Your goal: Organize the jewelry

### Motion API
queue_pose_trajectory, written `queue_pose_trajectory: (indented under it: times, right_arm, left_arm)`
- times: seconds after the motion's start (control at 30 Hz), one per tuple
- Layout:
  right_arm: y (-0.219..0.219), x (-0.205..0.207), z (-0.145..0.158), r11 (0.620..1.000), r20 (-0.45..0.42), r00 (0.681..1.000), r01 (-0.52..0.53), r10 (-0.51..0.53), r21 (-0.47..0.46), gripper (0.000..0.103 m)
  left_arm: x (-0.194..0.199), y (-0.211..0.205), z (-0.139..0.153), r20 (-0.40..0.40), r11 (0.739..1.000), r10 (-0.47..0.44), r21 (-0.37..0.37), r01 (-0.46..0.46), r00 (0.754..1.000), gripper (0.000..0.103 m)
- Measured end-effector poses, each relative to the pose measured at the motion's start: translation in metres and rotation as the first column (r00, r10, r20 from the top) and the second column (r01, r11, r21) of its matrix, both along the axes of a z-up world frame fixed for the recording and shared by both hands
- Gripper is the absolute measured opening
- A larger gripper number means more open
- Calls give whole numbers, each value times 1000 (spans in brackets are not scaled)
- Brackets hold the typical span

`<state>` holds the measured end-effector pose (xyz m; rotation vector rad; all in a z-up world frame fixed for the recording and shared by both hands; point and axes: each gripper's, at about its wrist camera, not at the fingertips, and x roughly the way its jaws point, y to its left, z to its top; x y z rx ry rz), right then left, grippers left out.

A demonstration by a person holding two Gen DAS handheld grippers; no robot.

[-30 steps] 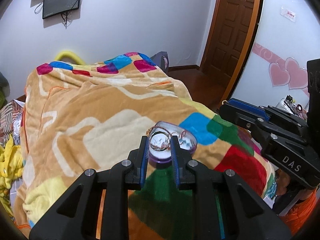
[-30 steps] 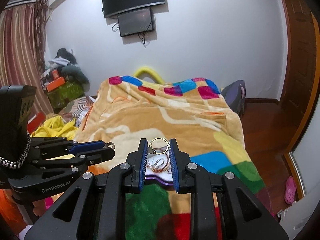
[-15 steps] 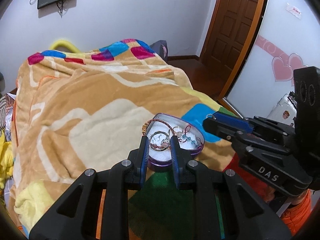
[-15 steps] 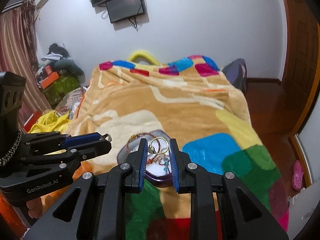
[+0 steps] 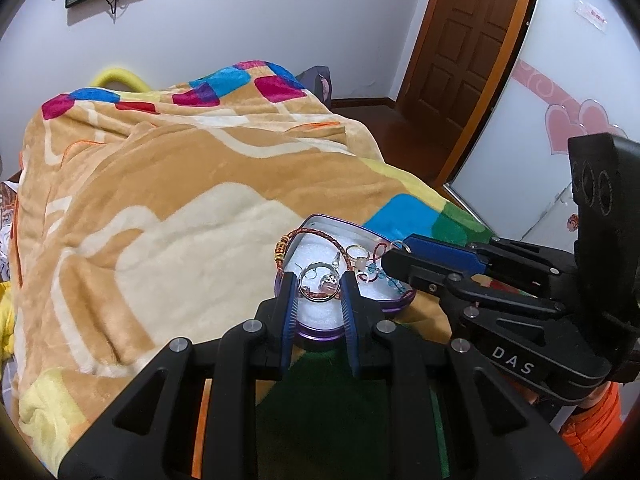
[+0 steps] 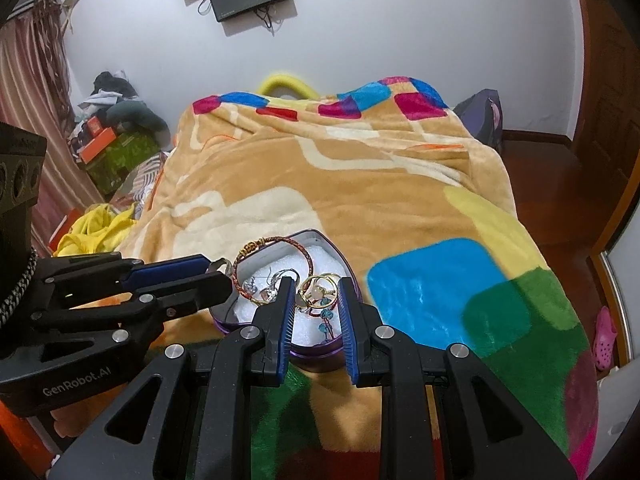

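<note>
A purple heart-shaped tin [image 5: 320,221] [image 6: 334,254] with white padding lies on the blanket and holds a red braided bracelet [image 5: 312,233] [image 6: 298,245], rings and blue beads. My left gripper [image 5: 319,281] is shut on a silver ring [image 5: 310,297], held just above the tin. My right gripper [image 6: 315,286] is shut on a gold ring [image 6: 325,277], also just over the tin. Each gripper shows in the other's view, the right one [image 5: 394,256] and the left one [image 6: 218,270].
The tin sits on a bed with an orange patchwork blanket [image 5: 168,184]. A wooden door [image 5: 468,40] and a white wardrobe with pink hearts [image 5: 560,120] stand to the right. Yellow clothes [image 6: 96,228] and boxes [image 6: 112,148] lie left of the bed.
Both grippers have come down and closer to the tin, each still holding its ring. The tin's contents now show fully.
</note>
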<state>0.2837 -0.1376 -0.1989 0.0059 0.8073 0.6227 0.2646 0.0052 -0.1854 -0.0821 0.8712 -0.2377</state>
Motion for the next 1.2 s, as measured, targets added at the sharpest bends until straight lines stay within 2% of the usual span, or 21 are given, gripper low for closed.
queue_pose_trajectory:
  times: [0.2, 0.4, 0.63, 0.83, 1.03, 1.13, 1.2]
  right_arm:
    - [3, 2, -3, 1000, -24, 1000, -11, 10, -25, 20]
    - [5, -3, 4, 998, 10, 1000, 0, 1, -60, 30]
    - [-1, -13, 25, 999, 49, 999, 13, -11, -43, 30]
    - [-12, -35, 63, 999, 134, 990, 38, -37, -2, 30]
    - [-31, -78, 121, 995, 288, 953, 69, -88, 73, 30]
    - [-39, -109, 150, 991, 383, 917, 71, -110, 112, 30]
    - [-44, -131, 167, 987, 449, 885, 69, -127, 143, 30]
  left_arm:
    - [1, 2, -1, -17, 1000, -1, -19, 1, 1000, 20]
    - [-3, 4, 5, -24, 1000, 1, -24, -2, 1000, 21]
    - [-19, 9, 34, 38, 1000, 18, -24, -18, 999, 21]
    - [-44, 11, 74, 131, 999, 37, -25, -34, 991, 22]
    - [-86, 9, 127, 282, 998, 64, -28, -58, 957, 30]
    - [-113, 8, 154, 373, 997, 79, -24, -75, 924, 34]
    - [-135, 7, 171, 442, 996, 91, -16, -93, 893, 38]
